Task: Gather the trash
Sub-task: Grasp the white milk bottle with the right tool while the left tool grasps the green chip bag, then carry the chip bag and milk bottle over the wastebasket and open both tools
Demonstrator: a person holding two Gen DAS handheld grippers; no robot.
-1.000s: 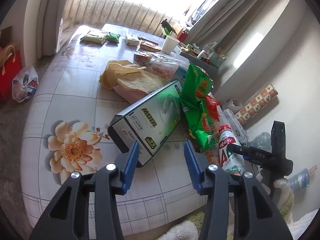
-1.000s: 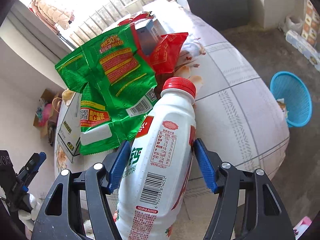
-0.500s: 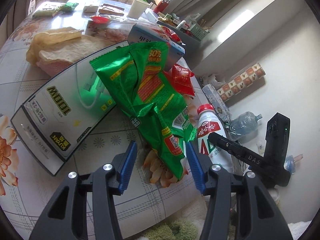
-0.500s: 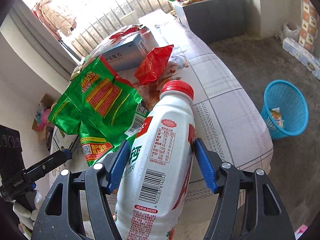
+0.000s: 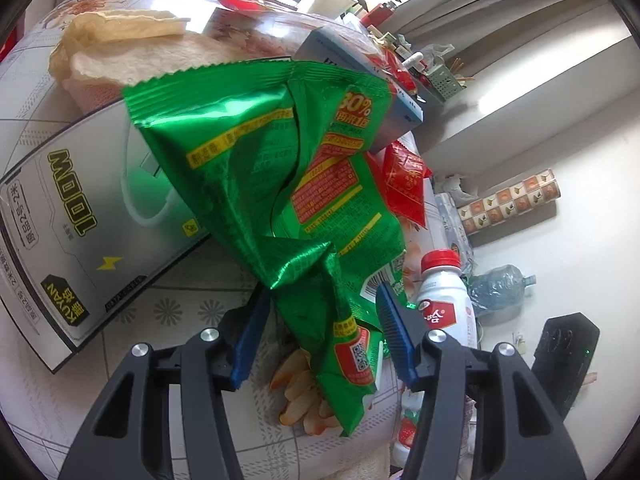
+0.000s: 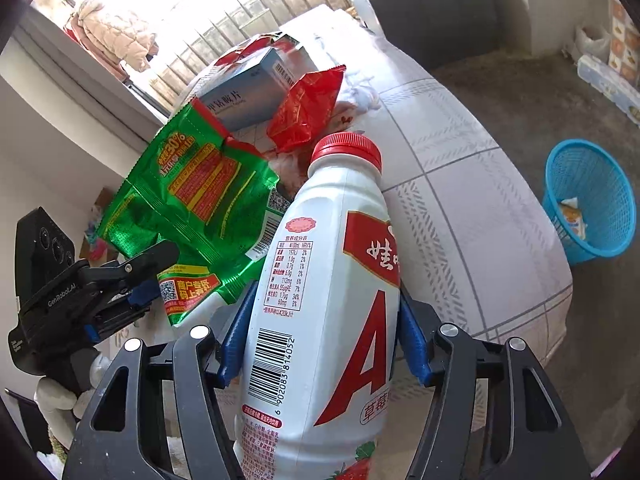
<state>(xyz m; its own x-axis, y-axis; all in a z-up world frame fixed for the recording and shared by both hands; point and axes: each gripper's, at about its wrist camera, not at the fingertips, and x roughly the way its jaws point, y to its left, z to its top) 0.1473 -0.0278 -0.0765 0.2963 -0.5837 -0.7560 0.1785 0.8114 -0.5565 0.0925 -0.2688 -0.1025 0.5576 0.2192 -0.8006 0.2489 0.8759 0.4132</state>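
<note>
A crumpled green snack bag lies on the table, partly over a white box. My left gripper is open with its blue pads on either side of the bag's lower end; I cannot tell whether they touch it. The bag also shows in the right wrist view. My right gripper is shut on a white milk bottle with a red cap, held upright by the table's edge. The bottle also shows in the left wrist view. A blue trash basket stands on the floor at the right.
A white cable box, a grey-blue box, a red wrapper and a yellow bag lie on the floral table. More wrappers and a cup sit at the far end. A plastic bottle lies on the floor.
My left gripper has moved forward and right until the green bag sits between its open jaws. My right gripper still holds the bottle and has turned slightly, so the basket shows more.
</note>
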